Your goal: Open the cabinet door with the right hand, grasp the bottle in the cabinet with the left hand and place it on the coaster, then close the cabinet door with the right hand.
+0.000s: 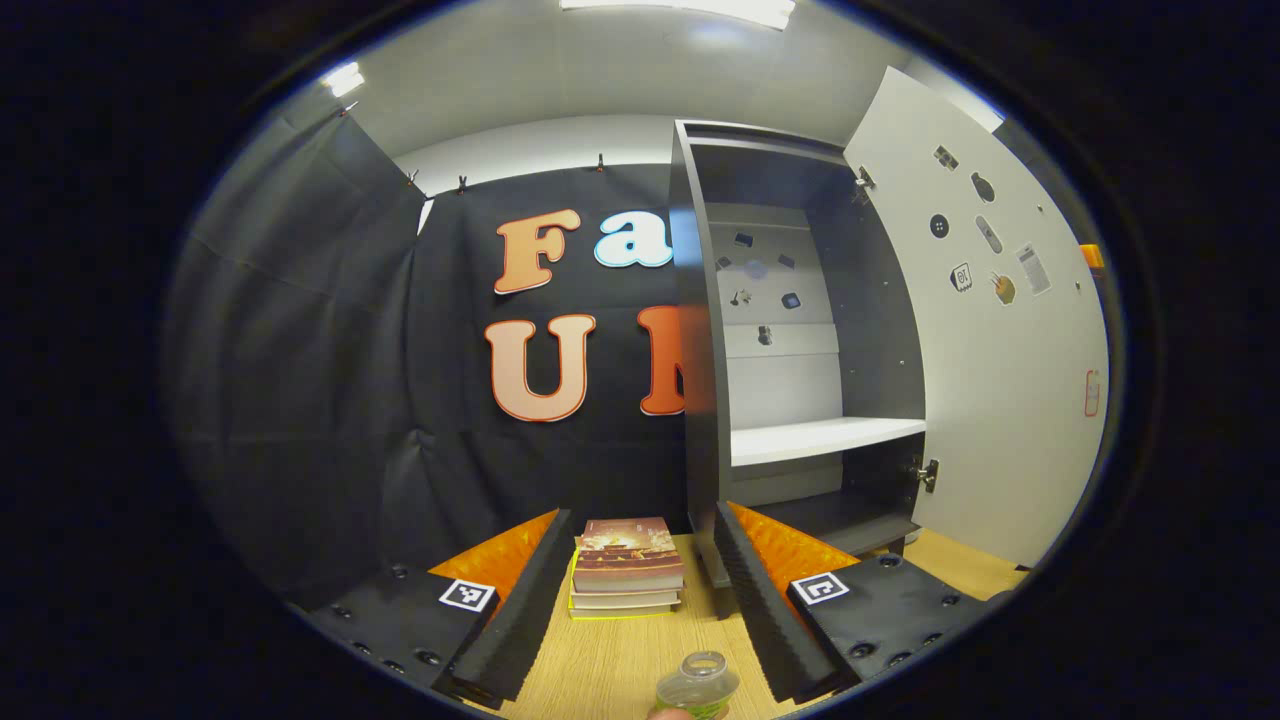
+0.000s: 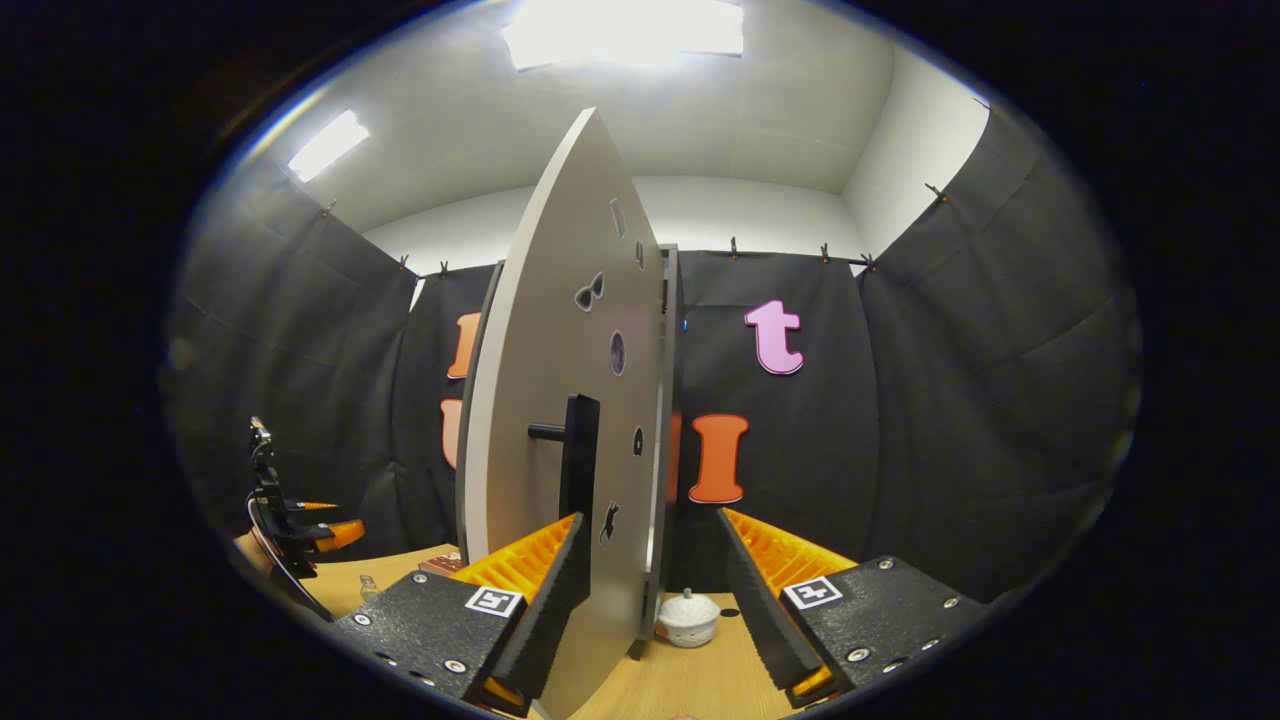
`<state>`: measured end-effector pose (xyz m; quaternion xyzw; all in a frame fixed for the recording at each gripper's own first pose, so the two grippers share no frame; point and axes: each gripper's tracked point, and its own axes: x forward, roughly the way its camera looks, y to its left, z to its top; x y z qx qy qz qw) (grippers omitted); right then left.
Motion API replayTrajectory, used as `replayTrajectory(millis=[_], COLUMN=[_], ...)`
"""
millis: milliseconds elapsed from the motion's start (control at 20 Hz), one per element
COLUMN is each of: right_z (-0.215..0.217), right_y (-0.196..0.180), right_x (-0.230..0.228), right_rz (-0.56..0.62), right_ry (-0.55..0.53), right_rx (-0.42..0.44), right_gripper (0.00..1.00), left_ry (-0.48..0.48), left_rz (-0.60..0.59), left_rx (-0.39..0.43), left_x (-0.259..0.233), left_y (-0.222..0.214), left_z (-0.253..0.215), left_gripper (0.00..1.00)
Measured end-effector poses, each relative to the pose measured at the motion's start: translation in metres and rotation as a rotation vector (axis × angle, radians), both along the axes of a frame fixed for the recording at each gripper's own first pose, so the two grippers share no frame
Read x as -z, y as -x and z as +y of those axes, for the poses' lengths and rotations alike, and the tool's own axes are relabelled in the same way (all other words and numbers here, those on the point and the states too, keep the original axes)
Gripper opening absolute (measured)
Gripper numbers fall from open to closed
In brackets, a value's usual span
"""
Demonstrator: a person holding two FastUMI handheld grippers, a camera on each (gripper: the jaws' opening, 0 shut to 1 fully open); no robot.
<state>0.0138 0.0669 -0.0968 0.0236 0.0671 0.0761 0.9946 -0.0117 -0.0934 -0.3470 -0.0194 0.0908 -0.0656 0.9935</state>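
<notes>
The cabinet (image 1: 800, 330) stands with its door (image 1: 990, 330) swung wide to the right, its white shelf (image 1: 825, 438) bare. The left claw (image 1: 640, 610) is spread apart over the wooden surface (image 1: 610, 670), pinching nothing. The bottle (image 1: 700, 685) stands upright on the surface at the near edge of the left gripper view, between the fingers. A stack of books (image 1: 627, 567) lies farther off, left of the cabinet. The right claw (image 2: 650, 590) is spread too, its left finger close against the door's face below the black handle (image 2: 578, 455). A small white jar (image 2: 688, 617) sits beyond.
</notes>
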Motion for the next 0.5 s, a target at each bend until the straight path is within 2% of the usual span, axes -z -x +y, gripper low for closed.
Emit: replayTrajectory(millis=[250,500], right_z=[0.027,0.047], right_y=[-0.006,-0.015], right_x=[-0.003,-0.005], right_rz=[0.008,0.0], right_ry=[-0.025,-0.039], right_rx=[-0.073,-0.106], right_gripper=[0.8,0.8], left_ry=[-0.062,-0.059], left_rz=[-0.034,-0.032], left_rx=[-0.018,-0.016], left_x=[-0.012,-0.012], left_y=[-0.012,-0.016], left_z=[0.001,-0.001], left_gripper=[0.92,0.94])
